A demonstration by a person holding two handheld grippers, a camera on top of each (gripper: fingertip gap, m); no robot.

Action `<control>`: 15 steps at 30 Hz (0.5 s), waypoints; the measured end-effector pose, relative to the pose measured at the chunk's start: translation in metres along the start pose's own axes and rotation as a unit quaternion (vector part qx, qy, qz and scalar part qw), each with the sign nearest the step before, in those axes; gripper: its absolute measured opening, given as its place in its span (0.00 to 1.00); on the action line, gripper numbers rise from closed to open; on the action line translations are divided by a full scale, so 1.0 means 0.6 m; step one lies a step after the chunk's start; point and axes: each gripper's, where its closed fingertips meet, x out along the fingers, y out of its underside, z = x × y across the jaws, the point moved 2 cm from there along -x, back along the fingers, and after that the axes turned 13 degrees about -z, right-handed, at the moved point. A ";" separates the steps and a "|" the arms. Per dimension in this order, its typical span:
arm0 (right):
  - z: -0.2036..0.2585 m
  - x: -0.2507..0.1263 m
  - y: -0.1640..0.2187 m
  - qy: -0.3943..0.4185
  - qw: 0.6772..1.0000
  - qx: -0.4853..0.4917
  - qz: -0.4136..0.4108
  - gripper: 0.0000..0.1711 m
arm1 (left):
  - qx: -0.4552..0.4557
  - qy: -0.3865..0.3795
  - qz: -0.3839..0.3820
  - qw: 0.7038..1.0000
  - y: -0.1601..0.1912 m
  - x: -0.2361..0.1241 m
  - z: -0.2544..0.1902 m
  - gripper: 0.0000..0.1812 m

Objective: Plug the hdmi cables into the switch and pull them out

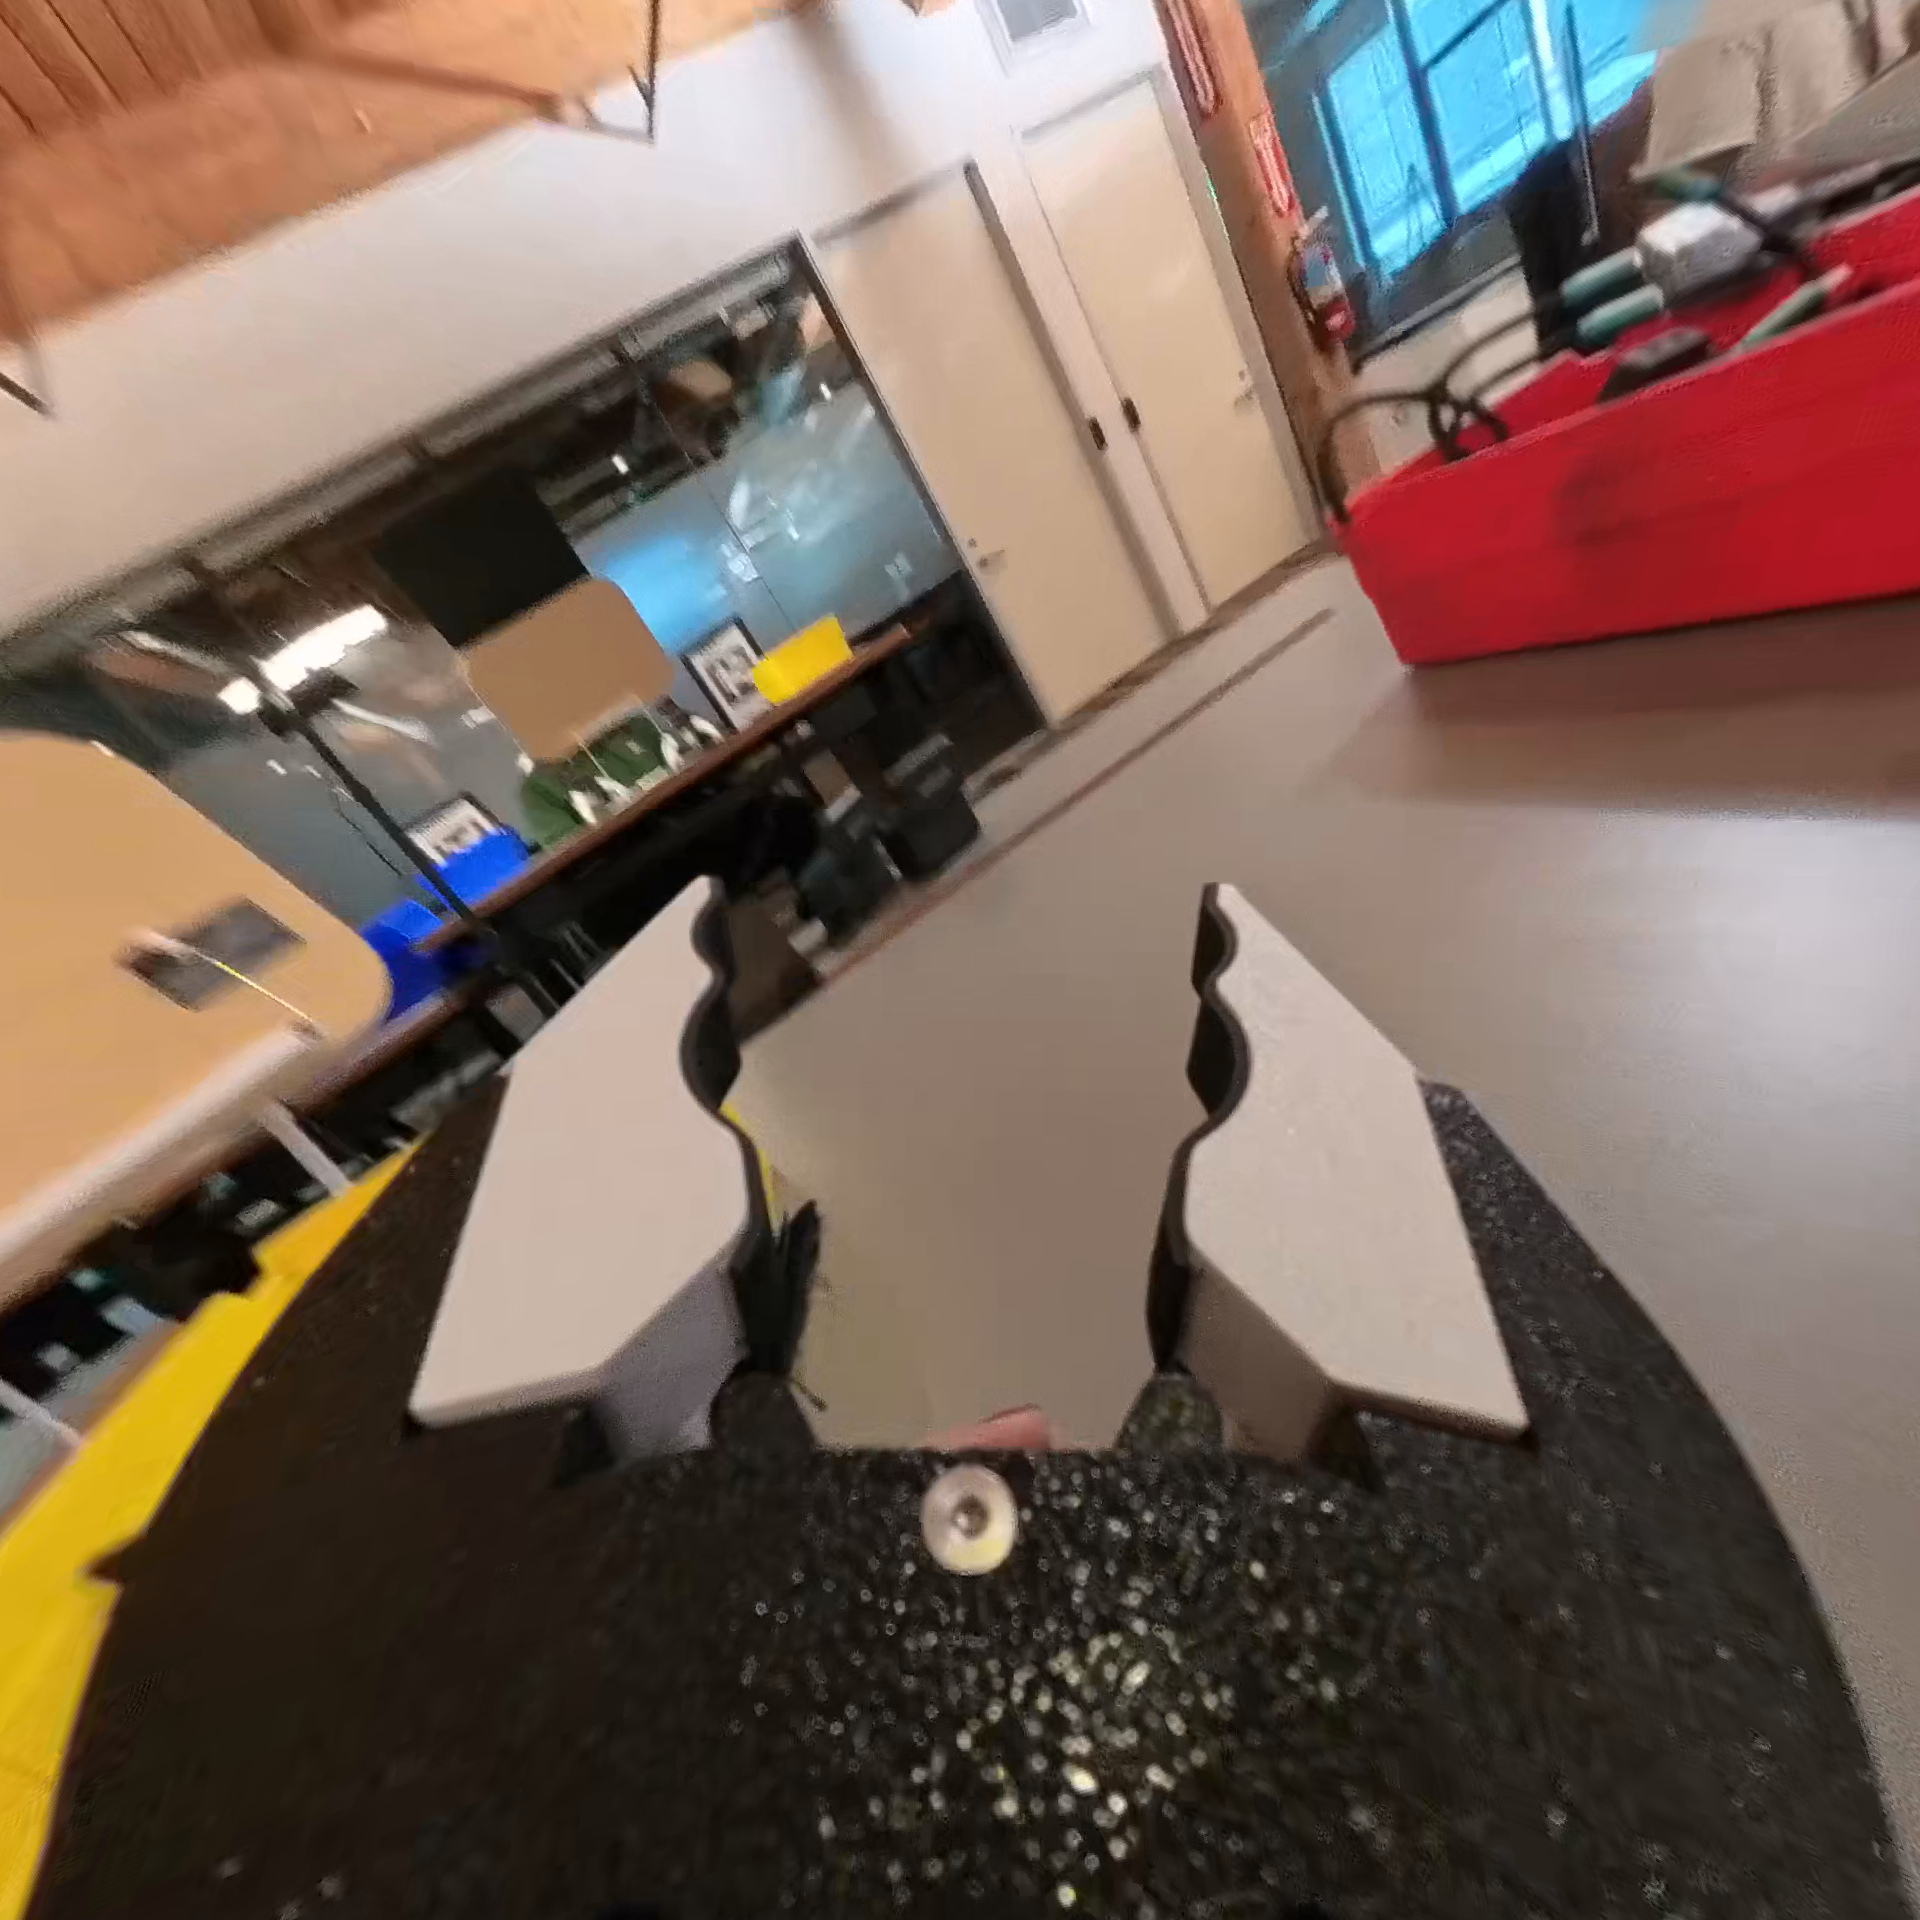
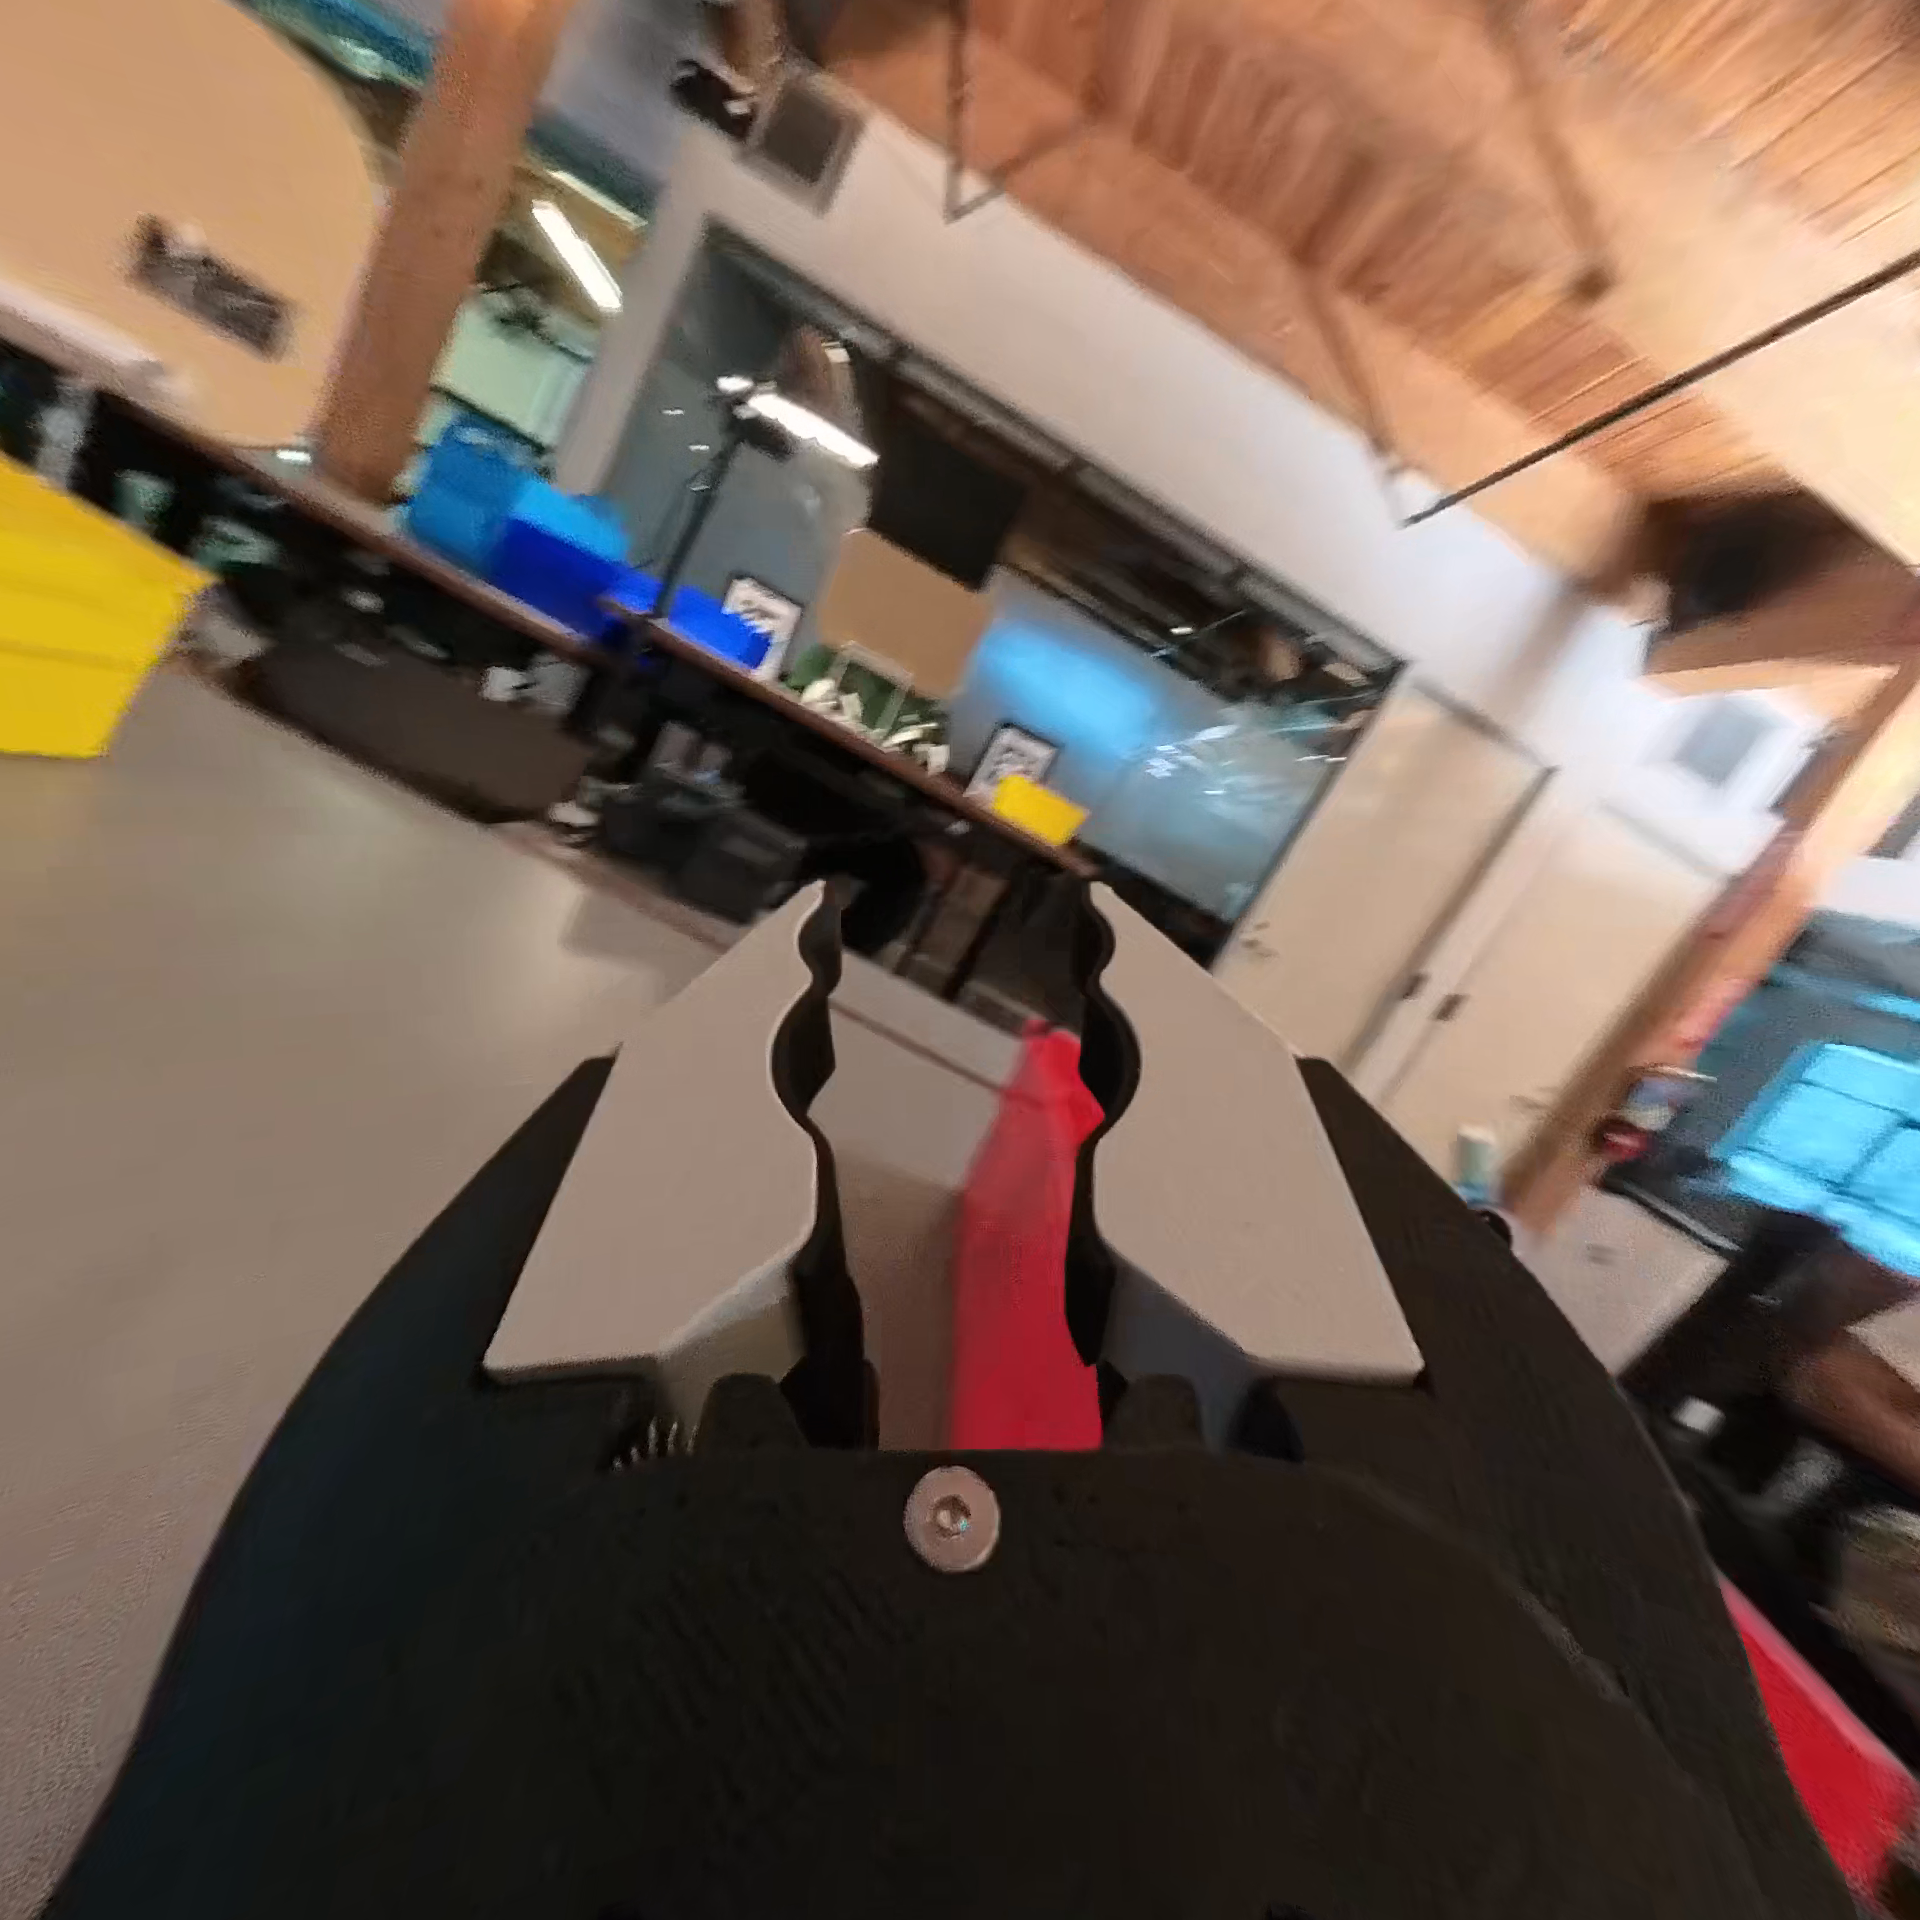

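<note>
Neither the hdmi cables nor the switch can be made out for certain; dark cables curl over the rim of the red bin [image 1: 1621, 520], well ahead and right of the left tool [image 1: 961, 904]. That tool is spread wide and empty above the grey bench [image 1: 1455, 935]. The right tool [image 2: 956, 894], partly parted and empty, points at the room. Both views are blurred and tilted: a reach from here risks missing the plug or striking the bin wall.

- Red bin [image 1: 1621, 520]: cut off at the right edge; contents blurred.
- Yellow bin [image 2: 73, 613]: cut by the left edge.
- Background room: motion-blurred in both views.
</note>
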 end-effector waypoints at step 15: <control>-0.322 -0.201 0.225 0.220 0.935 0.034 0.274 0.35 | 0.076 -0.064 0.122 0.988 -0.028 -0.049 0.168 0.43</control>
